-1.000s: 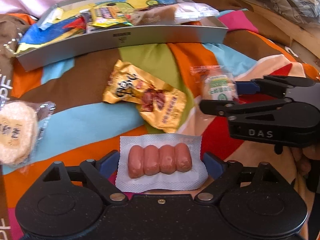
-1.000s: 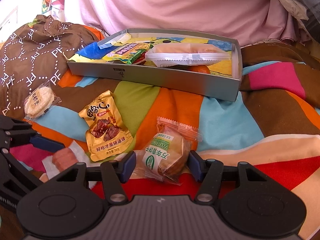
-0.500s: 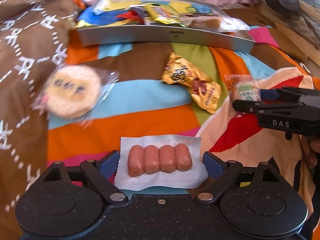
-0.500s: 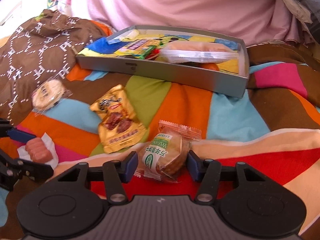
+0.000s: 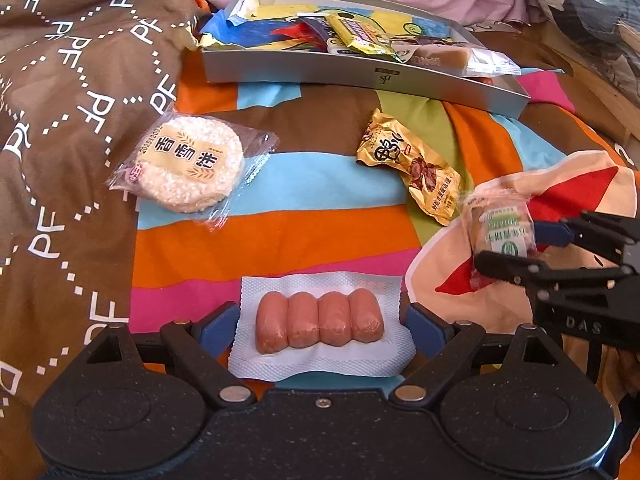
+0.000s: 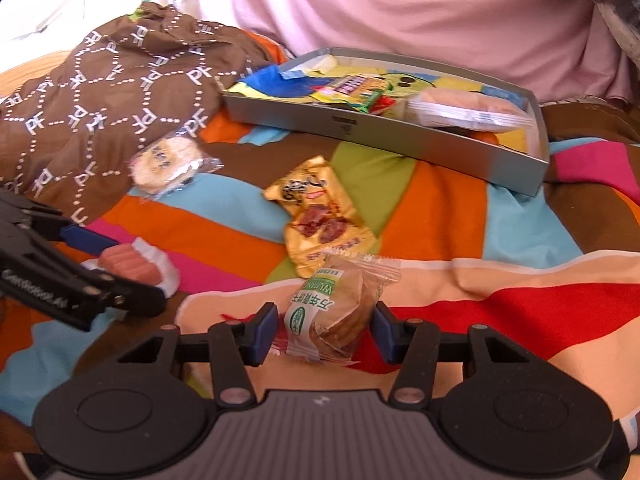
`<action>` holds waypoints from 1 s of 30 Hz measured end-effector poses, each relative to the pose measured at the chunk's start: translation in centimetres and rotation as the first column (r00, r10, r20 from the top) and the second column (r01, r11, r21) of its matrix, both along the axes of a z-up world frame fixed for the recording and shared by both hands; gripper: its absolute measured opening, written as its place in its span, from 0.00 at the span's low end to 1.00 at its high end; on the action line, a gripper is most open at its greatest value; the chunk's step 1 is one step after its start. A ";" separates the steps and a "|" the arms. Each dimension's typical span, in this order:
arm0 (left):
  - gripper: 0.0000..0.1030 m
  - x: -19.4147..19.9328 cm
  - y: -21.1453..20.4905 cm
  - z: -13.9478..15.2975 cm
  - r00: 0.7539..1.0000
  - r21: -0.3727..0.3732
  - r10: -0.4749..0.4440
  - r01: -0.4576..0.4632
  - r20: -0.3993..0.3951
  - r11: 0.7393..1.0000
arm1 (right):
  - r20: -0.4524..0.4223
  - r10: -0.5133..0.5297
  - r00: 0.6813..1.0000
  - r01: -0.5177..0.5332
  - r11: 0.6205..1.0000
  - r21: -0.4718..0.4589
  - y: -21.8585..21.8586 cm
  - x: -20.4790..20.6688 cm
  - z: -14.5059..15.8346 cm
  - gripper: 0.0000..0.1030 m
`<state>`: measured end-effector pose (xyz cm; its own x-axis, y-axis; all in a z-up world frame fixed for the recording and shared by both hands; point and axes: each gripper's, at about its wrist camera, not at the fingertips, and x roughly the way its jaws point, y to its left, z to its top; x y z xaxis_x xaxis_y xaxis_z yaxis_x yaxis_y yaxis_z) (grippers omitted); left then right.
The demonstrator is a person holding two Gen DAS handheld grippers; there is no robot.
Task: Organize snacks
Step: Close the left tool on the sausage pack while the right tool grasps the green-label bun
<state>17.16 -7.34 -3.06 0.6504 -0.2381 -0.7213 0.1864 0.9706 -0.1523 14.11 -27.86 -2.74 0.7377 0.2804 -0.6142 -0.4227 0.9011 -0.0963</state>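
My left gripper (image 5: pixel 320 318) is shut on a white pack of small sausages (image 5: pixel 319 322), held above the striped blanket. The same sausage pack (image 6: pixel 132 266) shows at the left of the right wrist view. My right gripper (image 6: pixel 325 330) is shut on a wrapped cake with a green label (image 6: pixel 332 312); that cake (image 5: pixel 500 228) appears at the right of the left wrist view. A grey tray (image 5: pixel 360 76) with several snacks lies beyond. On the blanket lie a gold snack packet (image 5: pixel 412 168) and a round rice cracker (image 5: pixel 190 164).
A brown patterned cloth (image 5: pixel 60 100) is bunched on the left. Pink fabric (image 6: pixel 400 8) rises behind the grey tray (image 6: pixel 380 140). The gold packet (image 6: pixel 320 216) lies between the grippers and the tray, and the rice cracker (image 6: pixel 166 162) lies left of it.
Both grippers have pulled back and swung left while keeping their packs. The tray now looks farther off, and the rice cracker has come fully into the left wrist view.
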 end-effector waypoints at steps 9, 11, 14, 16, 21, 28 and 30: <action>0.87 -0.2 0.2 0.1 1.000 -0.005 0.017 -0.017 -0.005 1.000 | 0.028 0.039 0.999 -0.038 0.998 -0.041 1.2 -0.9 -0.2 0.50; 0.87 -0.1 0.3 0.0 1.000 -0.006 0.017 -0.017 -0.008 1.000 | 0.035 0.044 0.998 -0.043 0.998 -0.052 1.4 -0.9 -0.3 0.49; 0.87 -0.1 0.3 0.0 1.000 -0.003 0.017 -0.017 -0.009 1.000 | 0.047 0.053 0.997 -0.050 0.997 -0.061 1.6 -1.0 -0.4 0.49; 0.87 0.0 0.2 -0.1 1.000 -0.001 0.016 -0.016 -0.009 1.000 | 0.052 0.054 0.997 -0.051 0.997 -0.062 1.7 -1.0 -0.4 0.48; 0.87 0.0 0.2 -0.1 1.000 -0.001 0.017 -0.017 -0.010 1.000 | 0.071 0.065 0.995 -0.061 0.996 -0.060 1.8 -1.2 -0.2 0.44; 0.87 0.1 0.2 -0.1 1.000 -0.001 0.016 -0.016 -0.009 1.000 | 0.072 0.080 0.994 -0.075 0.995 -0.070 2.1 -1.3 -0.3 0.37; 0.87 0.1 0.2 0.0 1.000 -0.002 0.016 -0.016 -0.010 1.000 | 0.072 0.084 0.994 -0.079 0.994 -0.070 2.1 -1.3 -0.3 0.34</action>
